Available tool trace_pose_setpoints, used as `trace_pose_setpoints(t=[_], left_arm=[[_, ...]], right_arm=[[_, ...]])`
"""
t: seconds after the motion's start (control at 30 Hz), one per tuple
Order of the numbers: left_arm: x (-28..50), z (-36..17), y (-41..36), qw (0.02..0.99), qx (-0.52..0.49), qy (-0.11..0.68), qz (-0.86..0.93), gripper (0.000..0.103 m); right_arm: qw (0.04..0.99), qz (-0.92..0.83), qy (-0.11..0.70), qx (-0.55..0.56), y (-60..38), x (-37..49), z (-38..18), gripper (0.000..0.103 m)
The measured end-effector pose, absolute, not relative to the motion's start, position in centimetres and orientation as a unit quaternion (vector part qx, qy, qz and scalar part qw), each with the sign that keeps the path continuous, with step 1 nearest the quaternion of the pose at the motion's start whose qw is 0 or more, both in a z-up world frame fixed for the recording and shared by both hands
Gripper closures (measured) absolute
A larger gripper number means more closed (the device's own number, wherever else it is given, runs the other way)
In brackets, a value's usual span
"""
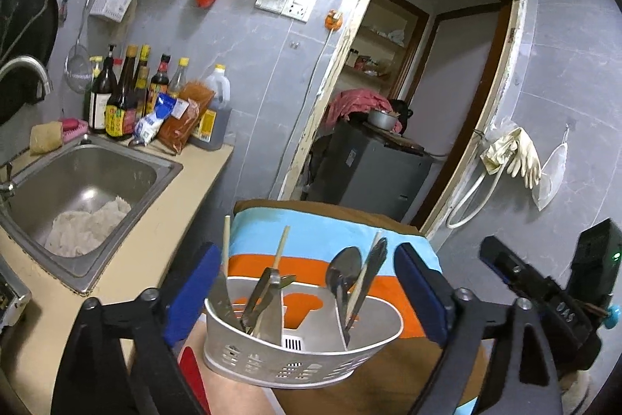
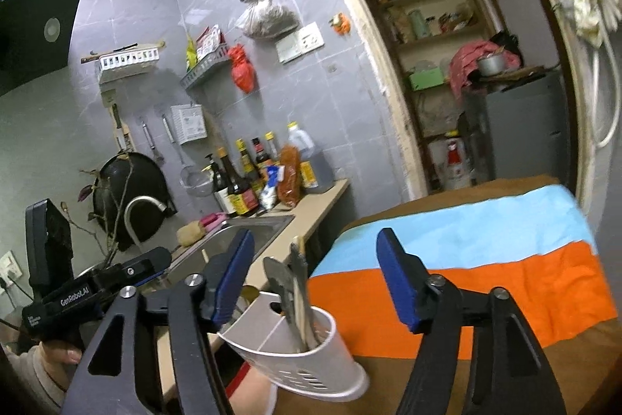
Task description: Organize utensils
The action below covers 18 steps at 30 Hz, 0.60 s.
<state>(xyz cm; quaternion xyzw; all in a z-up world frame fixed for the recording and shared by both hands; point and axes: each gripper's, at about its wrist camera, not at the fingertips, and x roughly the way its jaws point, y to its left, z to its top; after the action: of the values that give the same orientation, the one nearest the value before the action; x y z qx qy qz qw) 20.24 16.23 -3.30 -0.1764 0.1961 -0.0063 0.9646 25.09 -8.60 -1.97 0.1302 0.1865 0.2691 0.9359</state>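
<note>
A white perforated utensil holder stands on the table's striped blue and orange cloth. Its left compartment holds knives and chopsticks. Its right compartment holds spoons. My left gripper is open, its blue pads wide on either side of the holder without pressing on it. In the right wrist view the holder sits low between the blue pads of my right gripper, which is open and holds nothing. Each gripper shows in the other's view: the right gripper and the left gripper.
A steel sink with a white rag lies to the left in a beige counter. Sauce bottles crowd the wall behind it. A doorway with a grey cabinet lies beyond the table. A bare forearm shows below the holder.
</note>
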Motion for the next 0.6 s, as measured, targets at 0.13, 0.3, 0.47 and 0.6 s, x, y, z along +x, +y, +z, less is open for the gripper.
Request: trace_pose_setpoints(t=[0.13, 0.3, 0.47, 0.6], left_arm=[[19.1, -2.6, 15.1, 0.971, -0.161, 0.178, -0.004, 0.003], [17.5, -1.9, 13.3, 0.975, -0.144, 0.166, 0.008, 0.001], [15.5, -1.4, 12.0, 0.976, -0.133, 0.170, 0.009, 0.001], [13.4, -1.2, 11.0, 0.976, -0.130, 0.172, 0.011, 0.001]], right_arm=[[0.948, 0.239, 0.172, 0.121, -10.2, 23.4, -0.4, 0.030], [0.957, 0.207, 0.159, 0.126, -12.7, 21.2, 0.9, 0.014], [0.963, 0.183, 0.156, 0.122, -15.0, 18.6, 1.9, 0.009], [0.966, 0.171, 0.156, 0.116, -16.5, 16.3, 2.4, 0.008]])
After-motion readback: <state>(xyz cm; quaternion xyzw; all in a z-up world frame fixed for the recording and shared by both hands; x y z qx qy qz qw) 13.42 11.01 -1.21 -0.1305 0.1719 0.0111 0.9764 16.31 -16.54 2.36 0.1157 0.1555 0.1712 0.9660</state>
